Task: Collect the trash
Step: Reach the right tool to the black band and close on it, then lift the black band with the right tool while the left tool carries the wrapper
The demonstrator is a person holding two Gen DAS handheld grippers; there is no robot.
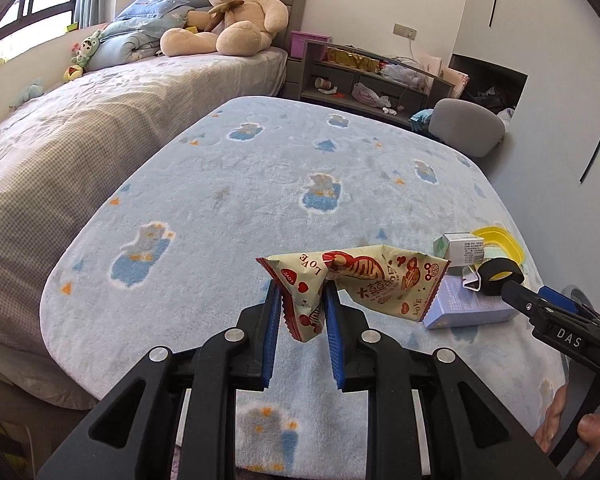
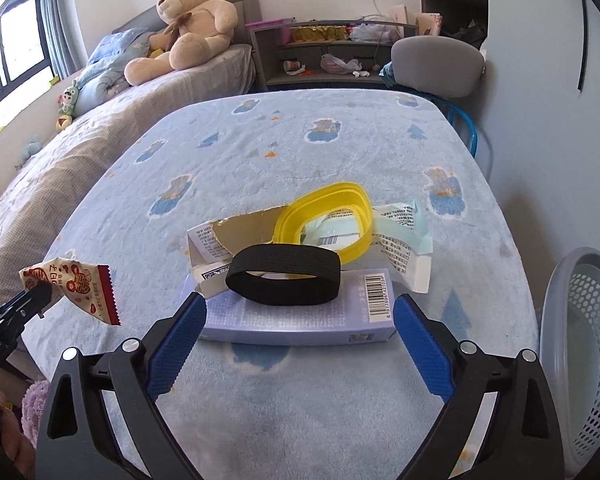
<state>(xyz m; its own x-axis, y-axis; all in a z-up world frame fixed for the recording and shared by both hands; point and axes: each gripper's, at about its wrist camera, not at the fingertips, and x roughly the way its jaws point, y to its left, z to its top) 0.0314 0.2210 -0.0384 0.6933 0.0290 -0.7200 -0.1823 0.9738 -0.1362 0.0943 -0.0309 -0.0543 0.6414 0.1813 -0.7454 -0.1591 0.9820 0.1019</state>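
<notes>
The table (image 2: pixel 260 152), draped in a pale blue fleece cover printed with bears, carries a small heap of rubbish near its right edge, and a grey perforated plastic basket (image 2: pixel 580 360) stands just off that edge, which I take to be the bin for the trash. The step in hand looks like mid-collection: one piece is already lifted and the rest waits. The left claw (image 1: pixel 302 304) is closed down on a crumpled snack wrapper (image 1: pixel 356 280), cream with red hearts, pinching one end so that the rest hangs clear above the table. The right claw (image 2: pixel 300 320) stands wide open and holds nothing, its blue pads flanking the near ends of a lavender carton (image 2: pixel 296 316) that lies flat on the cover; whether they touch it I cannot tell. The next move probably calls for closing those pads across the carton without spilling what sits on it, or carrying the wrapper over to the basket first. Counted: one basket, one lavender carton, one torn white printed box (image 2: pixel 404 248) with mint flaps lying behind it, one snack wrapper, one yellow plastic ring (image 2: pixel 360 216) leaning on the box, and one black elastic band (image 2: pixel 286 276) resting on the carton.
</notes>
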